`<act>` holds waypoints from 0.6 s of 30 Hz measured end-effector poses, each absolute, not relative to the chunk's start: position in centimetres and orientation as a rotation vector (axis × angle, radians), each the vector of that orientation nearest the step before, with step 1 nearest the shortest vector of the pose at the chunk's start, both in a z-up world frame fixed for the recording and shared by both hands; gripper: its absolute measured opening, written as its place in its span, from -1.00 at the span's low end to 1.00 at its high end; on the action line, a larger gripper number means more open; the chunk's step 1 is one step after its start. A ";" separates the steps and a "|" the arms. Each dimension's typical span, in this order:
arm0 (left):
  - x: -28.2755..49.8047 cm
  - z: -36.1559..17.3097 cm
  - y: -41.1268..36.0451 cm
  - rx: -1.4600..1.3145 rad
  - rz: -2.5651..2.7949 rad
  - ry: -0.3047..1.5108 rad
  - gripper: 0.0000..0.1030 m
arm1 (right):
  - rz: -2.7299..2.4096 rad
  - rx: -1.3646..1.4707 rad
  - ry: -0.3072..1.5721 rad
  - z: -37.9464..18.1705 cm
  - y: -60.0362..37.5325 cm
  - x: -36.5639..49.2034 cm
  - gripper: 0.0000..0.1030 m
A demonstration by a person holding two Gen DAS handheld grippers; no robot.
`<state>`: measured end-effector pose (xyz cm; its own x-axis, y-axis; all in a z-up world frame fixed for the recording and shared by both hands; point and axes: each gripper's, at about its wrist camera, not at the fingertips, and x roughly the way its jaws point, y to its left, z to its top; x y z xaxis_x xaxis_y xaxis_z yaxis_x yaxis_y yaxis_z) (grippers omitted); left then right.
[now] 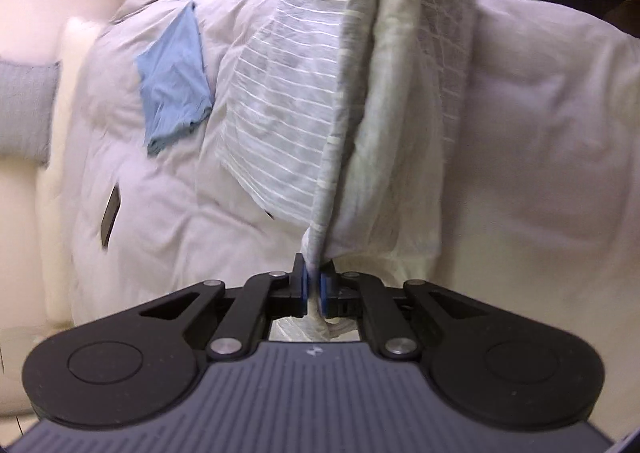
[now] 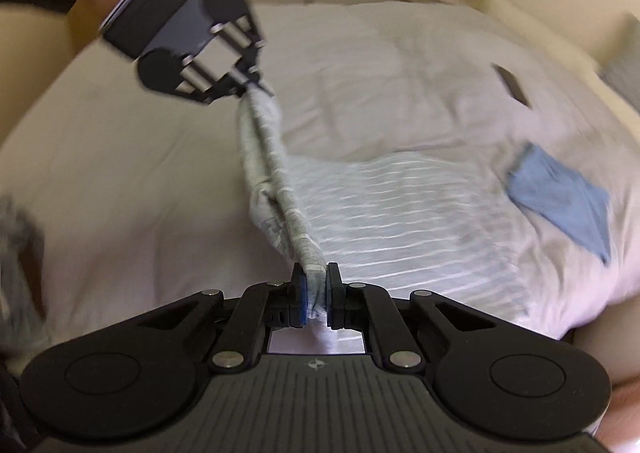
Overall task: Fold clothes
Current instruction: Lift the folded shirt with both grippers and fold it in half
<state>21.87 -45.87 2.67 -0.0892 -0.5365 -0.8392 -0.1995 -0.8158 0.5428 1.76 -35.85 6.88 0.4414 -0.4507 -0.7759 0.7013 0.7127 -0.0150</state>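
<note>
**One garment stretched between us, nothing on it folded yet**

We hold a pale, white-striped thin cotton garment by its grey ribbed edge band, which runs taut between our two grippers above the bed. Our left gripper has its jaws pressed narrow on one end of the band, with cloth bunched between the blue pads. Our right gripper pinches the other end the same way, jaws nearly together on the grey fabric. The left gripper also shows in the right wrist view, up and to the left, at the far end of the band.

The body of the garment hangs from the band and drapes onto the rumpled white duvet. We judge this as an early stage: the piece is lifted and spread, but no crease is laid in it. Motion blur makes it hard to say whether this is a shirt or shorts.

A small blue cloth lies apart on the duvet; it looks loosely folded, perhaps done. A dark flat object, possibly a phone, rests near it. Left to do: lay the striped piece flat, fold it and set it aside.
</note>
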 end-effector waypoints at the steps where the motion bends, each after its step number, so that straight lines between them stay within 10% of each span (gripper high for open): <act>1: 20.7 2.5 -47.7 1.973 -2.001 -0.807 -0.92 | -0.750 0.372 0.821 7.3 -37.4 0.4 -0.86; 18: 6.2 -8.2 -69.5 2.354 -2.164 -0.653 -0.92 | -0.850 1.039 0.594 -3.9 -57.5 -17.4 -0.86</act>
<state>6.16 -69.53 -8.22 0.0442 -0.2065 -0.9774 -0.3685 -0.9128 0.1762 -17.42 -57.46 -3.89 0.5523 -0.3183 -0.7705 0.8329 0.2497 0.4939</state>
